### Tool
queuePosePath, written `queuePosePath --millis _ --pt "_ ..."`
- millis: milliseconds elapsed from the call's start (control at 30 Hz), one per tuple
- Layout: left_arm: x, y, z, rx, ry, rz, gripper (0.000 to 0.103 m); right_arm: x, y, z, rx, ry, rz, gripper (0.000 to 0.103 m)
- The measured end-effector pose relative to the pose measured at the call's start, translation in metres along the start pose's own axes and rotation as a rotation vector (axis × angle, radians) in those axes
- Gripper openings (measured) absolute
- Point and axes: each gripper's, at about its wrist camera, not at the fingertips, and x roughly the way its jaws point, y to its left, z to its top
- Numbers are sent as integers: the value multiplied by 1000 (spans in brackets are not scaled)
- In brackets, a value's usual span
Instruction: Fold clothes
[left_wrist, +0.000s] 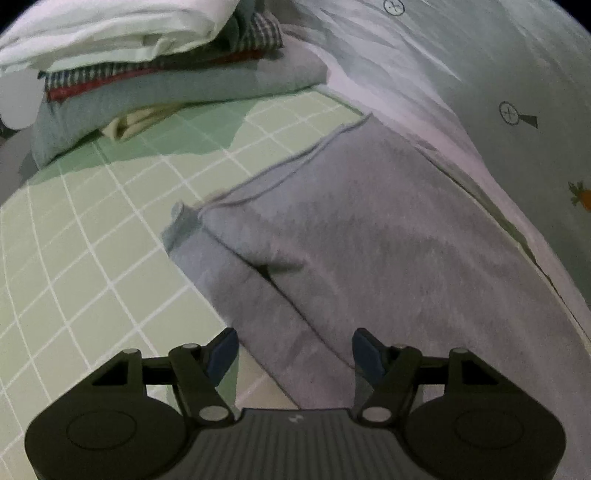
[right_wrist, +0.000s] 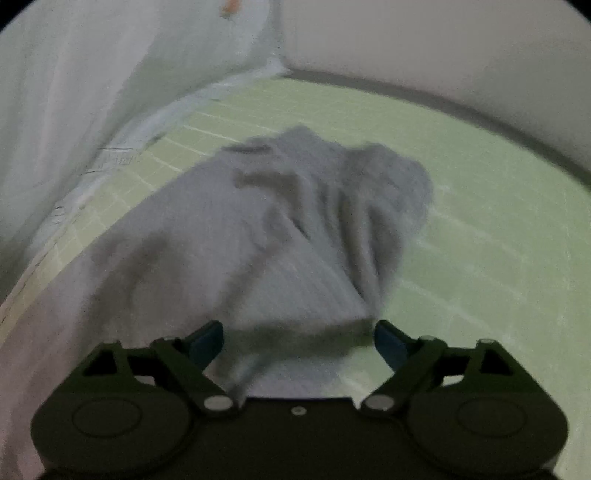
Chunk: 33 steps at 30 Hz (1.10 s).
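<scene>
Two wrist views, taken in turn. Left wrist view: the left gripper (left_wrist: 294, 356) stands wide with nothing pressed between its blue pads, poised just above the near edge of a grey garment (left_wrist: 369, 236). The garment lies on a green checked bed sheet (left_wrist: 85, 240), already folded over itself along a lengthwise crease; a hem edge shows at its far end. A stack of folded clothes (left_wrist: 155, 85), topped by a white piece, sits at the far left, so part of the task appears done. A white quilt with small printed motifs (left_wrist: 480, 66) borders the garment on the right, touching its edge and leaving little room there; open sheet lies to the left.

Right wrist view: the right gripper (right_wrist: 298, 343) is also spread wide and empty, hovering over the other end of the grey garment (right_wrist: 280, 221), which is bunched and wrinkled and not yet laid flat. Judged from this, at least one further fold and smoothing remain. Bare sheet (right_wrist: 498, 229) to the right offers free room; the quilt (right_wrist: 74, 92) crowds the left, and a pale wall (right_wrist: 443, 48) closes the far side.
</scene>
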Motion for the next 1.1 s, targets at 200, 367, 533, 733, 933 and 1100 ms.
queuePosePath --millis 200,367,533,733,933,1100 --pt "3 -2 -1 -13 -28 9 69 -7 1 -5 -109 -74 60 32" --pt "0 5 -2 -14 -70 35 7 -6 -25 15 -41 -71 126 5" --pt "-13 24 -16 -69 -1 -34 4 2 -55 36 -19 -97 71 4" --pt "-47 53 -77 -52 77 -57 4 9 -79 46 -64 -84 26 7" --pt "-72 85 -97 -75 72 -40 8 -11 -61 27 -259 -106 21 54" --pt "-92 100 -86 -106 -13 -136 18 -46 -52 -14 -328 -138 76 94"
